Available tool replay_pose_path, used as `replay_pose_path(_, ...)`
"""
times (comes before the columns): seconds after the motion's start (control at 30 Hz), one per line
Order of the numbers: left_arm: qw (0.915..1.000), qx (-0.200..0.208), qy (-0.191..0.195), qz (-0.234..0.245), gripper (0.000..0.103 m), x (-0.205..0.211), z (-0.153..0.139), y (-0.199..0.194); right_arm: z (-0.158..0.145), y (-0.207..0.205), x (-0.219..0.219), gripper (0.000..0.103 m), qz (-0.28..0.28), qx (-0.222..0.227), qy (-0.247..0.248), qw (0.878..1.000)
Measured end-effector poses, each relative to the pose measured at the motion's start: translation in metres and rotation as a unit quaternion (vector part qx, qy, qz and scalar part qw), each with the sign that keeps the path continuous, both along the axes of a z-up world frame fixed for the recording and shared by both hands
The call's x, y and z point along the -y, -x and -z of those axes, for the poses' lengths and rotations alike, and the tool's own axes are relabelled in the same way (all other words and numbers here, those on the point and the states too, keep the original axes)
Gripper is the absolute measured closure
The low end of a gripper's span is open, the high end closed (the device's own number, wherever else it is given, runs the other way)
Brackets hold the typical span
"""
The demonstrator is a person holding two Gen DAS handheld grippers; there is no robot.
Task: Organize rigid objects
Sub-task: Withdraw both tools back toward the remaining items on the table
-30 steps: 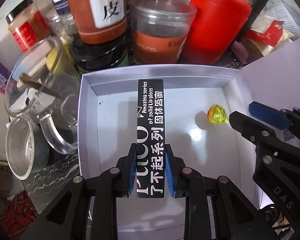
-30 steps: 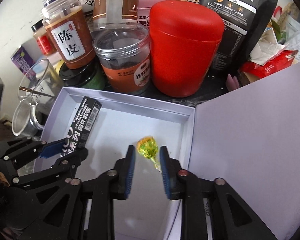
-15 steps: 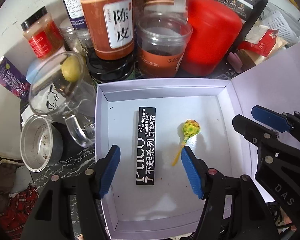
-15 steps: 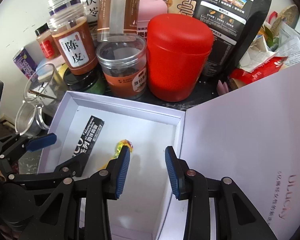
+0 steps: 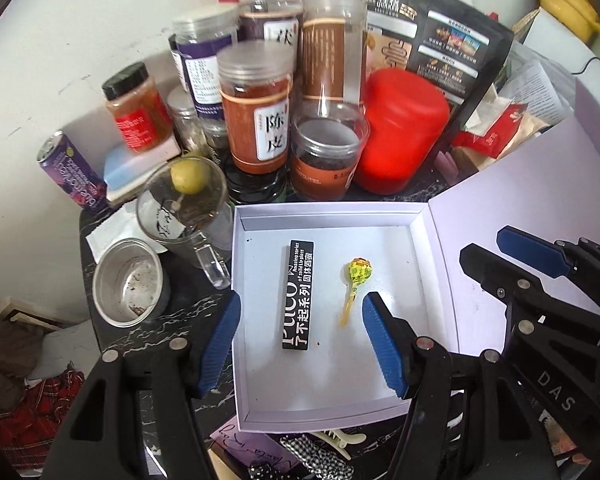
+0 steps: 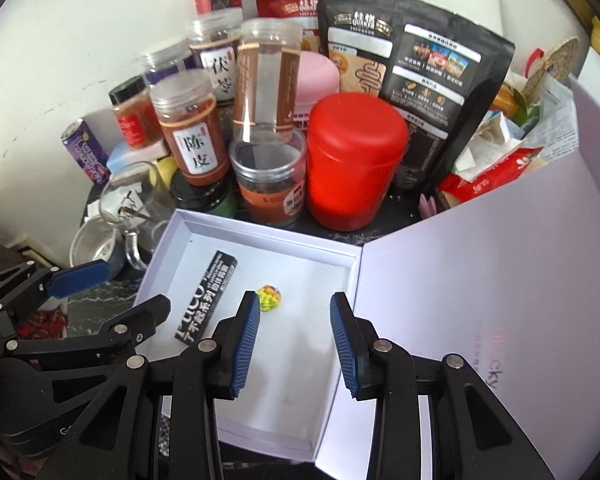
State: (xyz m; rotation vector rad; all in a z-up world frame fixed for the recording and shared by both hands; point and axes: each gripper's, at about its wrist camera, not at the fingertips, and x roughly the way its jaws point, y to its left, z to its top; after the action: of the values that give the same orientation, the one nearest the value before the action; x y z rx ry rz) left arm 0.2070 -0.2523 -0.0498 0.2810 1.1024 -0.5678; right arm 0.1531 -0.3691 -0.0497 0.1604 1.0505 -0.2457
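Observation:
A white open box (image 5: 332,408) (image 6: 204,224) lies on the dark counter with its lid (image 6: 480,280) folded out to the right. Inside lie a black lip-gloss carton (image 5: 298,294) (image 6: 206,295) and a yellow-green lollipop (image 5: 357,276) (image 6: 269,297), side by side and apart. My left gripper (image 5: 302,342) is open and empty, raised above the box's near half. My right gripper (image 6: 294,340) is open and empty above the box's right part; it also shows in the left wrist view (image 5: 512,256). The left gripper shows in the right wrist view (image 6: 112,292).
Behind the box stand a red canister (image 5: 400,128) (image 6: 352,164), several clear jars with orange-brown contents (image 5: 256,112), and a black pouch (image 6: 416,80). A glass mug (image 5: 184,208), a metal cup (image 5: 126,282) and a purple can (image 5: 72,170) stand at the left. Hair clips (image 5: 332,440) lie in front.
Both grippers opened and let go: the left released the carton, the right released the lollipop. Both then drew back and up from the box, and both objects now lie on its floor.

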Motion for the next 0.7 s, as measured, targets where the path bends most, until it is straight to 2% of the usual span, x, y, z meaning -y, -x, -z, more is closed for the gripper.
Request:
replay_pose_path(0.43, 0.9990, 0.031, 0.020, -0.025, 0.040, -0.033, -0.052, 0.032, -0.049, 0.028, -0.025, 0.065, -0.017, 0.035, 0.009, 0.999)
replay_pose_path(0.7, 0.9974, 0.045, 0.030, -0.047, 0.040, -0.056, -0.071, 0.053, -0.069, 0.052, -0.043, 0.063, -0.033, 0.050, 0.009, 0.998)
